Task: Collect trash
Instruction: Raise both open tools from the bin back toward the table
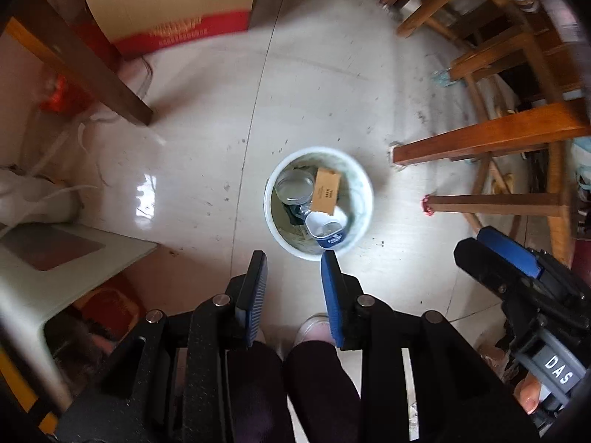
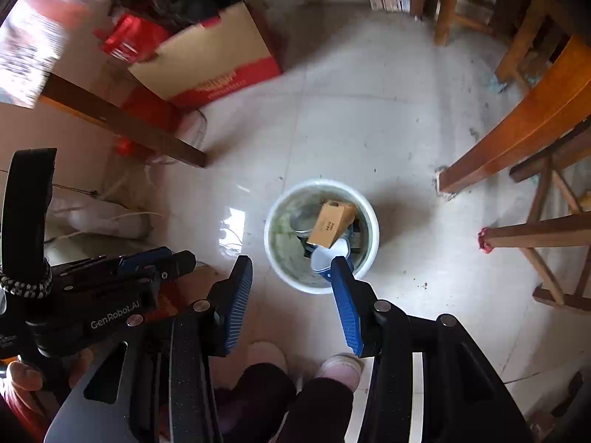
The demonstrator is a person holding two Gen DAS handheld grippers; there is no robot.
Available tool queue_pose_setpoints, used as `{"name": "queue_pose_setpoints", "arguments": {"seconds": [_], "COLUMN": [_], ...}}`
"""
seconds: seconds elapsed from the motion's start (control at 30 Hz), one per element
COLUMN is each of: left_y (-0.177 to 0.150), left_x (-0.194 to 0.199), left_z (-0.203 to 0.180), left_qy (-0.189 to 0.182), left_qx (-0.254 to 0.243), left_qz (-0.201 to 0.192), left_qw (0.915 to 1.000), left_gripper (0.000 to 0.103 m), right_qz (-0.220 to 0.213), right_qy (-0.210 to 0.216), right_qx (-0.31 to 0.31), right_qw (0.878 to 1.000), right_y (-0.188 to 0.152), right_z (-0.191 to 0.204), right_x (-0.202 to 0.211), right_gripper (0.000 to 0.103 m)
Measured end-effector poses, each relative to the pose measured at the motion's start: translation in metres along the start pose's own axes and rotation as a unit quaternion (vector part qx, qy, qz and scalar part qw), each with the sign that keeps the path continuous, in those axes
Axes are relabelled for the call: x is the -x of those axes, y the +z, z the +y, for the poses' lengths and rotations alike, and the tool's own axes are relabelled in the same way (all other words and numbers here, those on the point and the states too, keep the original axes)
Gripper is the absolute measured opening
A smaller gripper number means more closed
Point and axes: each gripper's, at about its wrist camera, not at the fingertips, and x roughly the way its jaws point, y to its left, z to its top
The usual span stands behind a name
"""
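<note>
A white round bin (image 1: 360, 192) stands on the tiled floor below both grippers. Inside it lie a brown cardboard box (image 1: 325, 192), a clear round container (image 1: 293, 184) and a white and blue cup (image 1: 327, 227). My left gripper (image 1: 294, 258) hangs above the bin's near edge, open, with nothing between its blue pads. In the right wrist view the same bin (image 2: 282, 247) holds the box (image 2: 330, 223) and the cup (image 2: 325, 258). My right gripper (image 2: 291, 262) is open and empty above the bin's near side. The two grippers hang side by side.
A red and brown carton (image 1: 173, 11) sits at the far left behind a dark table leg (image 1: 92, 70). Wooden chair legs (image 1: 487, 140) crowd the right. A white stool (image 1: 55, 269) is at near left. The person's slippered feet (image 2: 340, 365) stand just below the bin.
</note>
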Motion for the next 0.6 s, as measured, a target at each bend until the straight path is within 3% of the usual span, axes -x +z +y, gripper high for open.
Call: {"name": "queue_pose_setpoints", "arguments": {"seconds": [0.17,0.3,0.6], "left_y": [-0.010,-0.015,-0.017], "left_x": [0.090,0.171,0.346], "left_z": [-0.016,-0.023,-0.034], "left_qy": [0.011,-0.004,-0.012], "left_qx": [-0.022,-0.017,-0.036], "left_qz": [-0.029,-0.060,-0.170], "left_qw": [0.9993,0.9980,0.9847], "left_gripper": [0.028,0.028,0.028], "right_qz": [-0.027,-0.061,-0.154], "right_qy": [0.006,0.004,0.008], "right_qx": [0.000,0.001,-0.001], "right_qw": [1.000,0.998,0.988], "right_y": [0.009,0.016,0.024], "right_z": [0.025,0.050,0.104], "right_x": [0.078,0.148,0.303], "right_gripper": [0.041,0.041,0.041]}}
